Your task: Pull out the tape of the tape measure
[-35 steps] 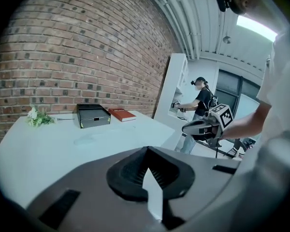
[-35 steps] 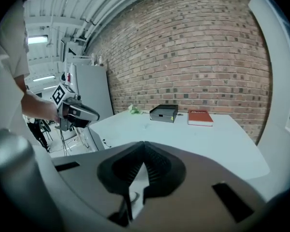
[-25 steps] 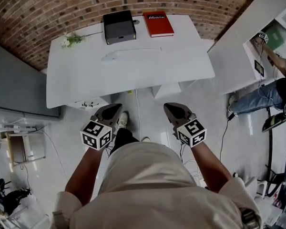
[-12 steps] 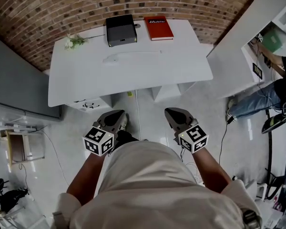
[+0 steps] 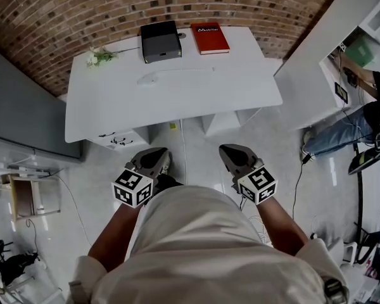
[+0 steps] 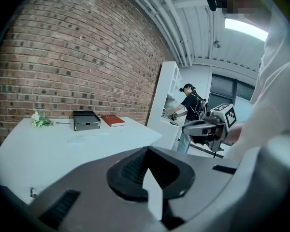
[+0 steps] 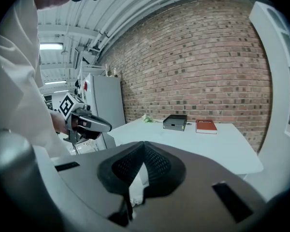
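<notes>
A pale, flat oval thing (image 5: 149, 78) with a thin line running right lies on the white table (image 5: 177, 97); whether it is the tape measure I cannot tell. It also shows faintly on the table in the left gripper view (image 6: 82, 138). My left gripper (image 5: 153, 159) (image 6: 146, 151) and right gripper (image 5: 231, 154) (image 7: 144, 146) hover over the floor in front of the table, short of its near edge. Both are shut with nothing between the jaws. Each gripper view shows the other one: the right gripper (image 6: 208, 128), the left gripper (image 7: 87, 122).
At the table's far edge, against the brick wall, sit a dark grey box (image 5: 160, 41), a red book (image 5: 209, 37) and a small flower sprig (image 5: 96, 57). A white shelf unit (image 5: 316, 68) stands right, with another person (image 5: 367, 116) beside it. Cables (image 5: 297, 170) cross the floor.
Both grippers sit slightly lower in the head view than a second ago, and the table has shifted a little with the camera. Jaws stay shut and empty.
</notes>
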### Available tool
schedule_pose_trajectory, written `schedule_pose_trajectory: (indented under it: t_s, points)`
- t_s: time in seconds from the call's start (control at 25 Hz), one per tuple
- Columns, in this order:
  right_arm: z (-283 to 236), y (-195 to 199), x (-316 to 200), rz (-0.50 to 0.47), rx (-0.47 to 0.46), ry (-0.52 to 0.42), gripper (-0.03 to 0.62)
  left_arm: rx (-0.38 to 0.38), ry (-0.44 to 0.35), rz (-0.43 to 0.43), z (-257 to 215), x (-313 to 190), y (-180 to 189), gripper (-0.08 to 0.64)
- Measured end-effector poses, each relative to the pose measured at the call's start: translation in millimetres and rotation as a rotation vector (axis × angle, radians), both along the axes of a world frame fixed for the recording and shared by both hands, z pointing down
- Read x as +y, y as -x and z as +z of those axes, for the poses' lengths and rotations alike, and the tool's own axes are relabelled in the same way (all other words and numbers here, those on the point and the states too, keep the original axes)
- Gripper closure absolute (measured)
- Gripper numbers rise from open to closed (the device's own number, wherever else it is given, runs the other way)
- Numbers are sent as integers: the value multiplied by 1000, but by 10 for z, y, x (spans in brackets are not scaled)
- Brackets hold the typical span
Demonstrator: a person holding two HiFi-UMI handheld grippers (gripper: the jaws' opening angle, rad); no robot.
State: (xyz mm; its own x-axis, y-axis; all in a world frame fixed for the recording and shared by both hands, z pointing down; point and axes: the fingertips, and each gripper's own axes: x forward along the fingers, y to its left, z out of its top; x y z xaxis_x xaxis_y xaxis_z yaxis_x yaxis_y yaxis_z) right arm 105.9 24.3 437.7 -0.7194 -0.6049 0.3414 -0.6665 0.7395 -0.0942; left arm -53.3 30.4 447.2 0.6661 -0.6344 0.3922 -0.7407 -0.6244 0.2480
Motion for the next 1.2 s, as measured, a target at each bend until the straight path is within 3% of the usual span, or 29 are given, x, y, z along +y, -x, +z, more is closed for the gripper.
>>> schedule_pose_trajectory:
  t_s: [1.2]
  points:
    - [87, 141, -30, 10, -5, 18, 589, -6, 40, 25, 171, -17, 61, 566]
